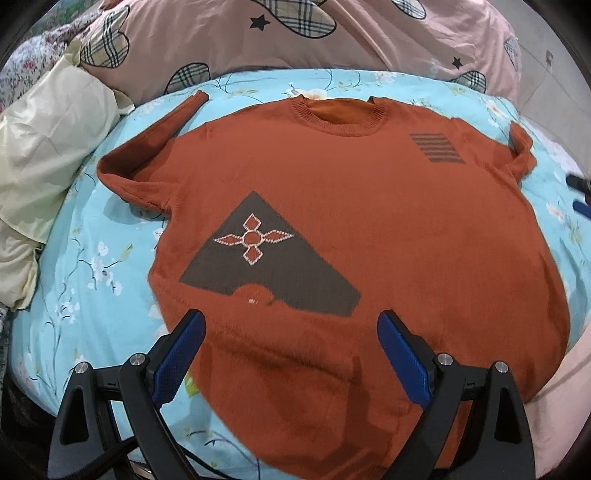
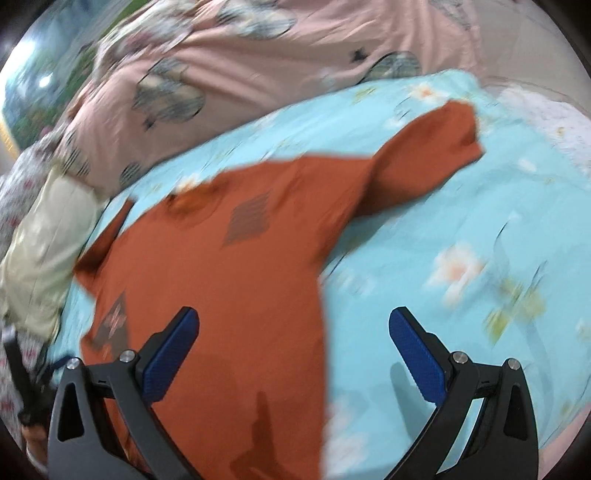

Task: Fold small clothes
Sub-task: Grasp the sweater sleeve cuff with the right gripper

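A rust-orange knit sweater (image 1: 332, 206) lies flat, front up, on the light blue floral bedsheet (image 1: 92, 266). It has a grey triangle patch with a cross motif and grey stripes near one shoulder. My left gripper (image 1: 291, 321) is open and empty, hovering over the sweater's hem. In the blurred right wrist view the sweater (image 2: 229, 280) lies left of centre with its right sleeve (image 2: 432, 155) stretched out. My right gripper (image 2: 295, 321) is open and empty above the sweater's right side edge. Its fingertips (image 1: 581, 192) show at the left wrist view's right edge.
A pink quilt with plaid patches (image 1: 332, 33) is bunched along the far side of the bed. A pale yellow pillow (image 1: 48, 147) lies at the left. The bedsheet (image 2: 461, 258) stretches right of the sweater.
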A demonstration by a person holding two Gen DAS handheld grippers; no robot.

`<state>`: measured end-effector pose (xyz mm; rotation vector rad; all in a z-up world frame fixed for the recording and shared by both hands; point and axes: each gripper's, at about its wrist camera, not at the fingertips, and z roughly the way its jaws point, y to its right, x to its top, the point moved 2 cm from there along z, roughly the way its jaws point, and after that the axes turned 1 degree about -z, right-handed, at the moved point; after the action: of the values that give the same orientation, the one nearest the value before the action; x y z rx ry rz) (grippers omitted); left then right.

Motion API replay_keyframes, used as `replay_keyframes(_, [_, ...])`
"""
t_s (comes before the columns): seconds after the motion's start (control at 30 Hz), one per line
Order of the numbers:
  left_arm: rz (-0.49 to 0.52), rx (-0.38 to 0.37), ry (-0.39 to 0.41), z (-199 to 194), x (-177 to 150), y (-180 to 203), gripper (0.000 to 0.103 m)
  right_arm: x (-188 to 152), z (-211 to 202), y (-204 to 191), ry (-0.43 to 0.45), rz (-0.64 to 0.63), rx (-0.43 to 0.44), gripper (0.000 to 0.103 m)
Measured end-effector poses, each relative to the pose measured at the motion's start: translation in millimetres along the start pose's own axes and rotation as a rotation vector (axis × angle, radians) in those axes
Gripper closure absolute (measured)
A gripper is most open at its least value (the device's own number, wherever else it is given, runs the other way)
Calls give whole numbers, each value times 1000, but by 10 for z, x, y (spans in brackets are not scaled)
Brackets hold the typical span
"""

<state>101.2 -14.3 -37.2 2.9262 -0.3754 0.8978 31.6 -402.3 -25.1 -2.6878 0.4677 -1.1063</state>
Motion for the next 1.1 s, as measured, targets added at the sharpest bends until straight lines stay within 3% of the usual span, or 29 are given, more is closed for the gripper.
replay_keyframes(0.13, [16, 20, -26, 98, 56, 23, 8, 687, 108, 506, 107, 64, -98, 1])
replay_keyframes(0.37, [36, 41, -79, 316, 98, 72, 8, 1634, 768, 1303, 117, 229, -158, 11])
replay_keyframes(0.7, [40, 46, -159, 701, 260, 159, 8, 2182, 1709, 1941, 29, 307, -295, 26])
replay_keyframes(0.8, [31, 26, -147, 750, 311, 178, 8, 2217, 1810, 2100, 24, 314, -345, 56])
replay_keyframes(0.87, [32, 24, -156, 780, 316, 177, 8, 2219, 1783, 2142, 35, 323, -337, 95])
replay_keyframes(0.97, [31, 12, -151, 799, 336, 173, 8, 2205, 1633, 2000, 66, 308, -254, 98])
replay_keyframes(1.1, [21, -11, -136, 783, 354, 167, 8, 2097, 1423, 1353, 78, 209, -80, 98])
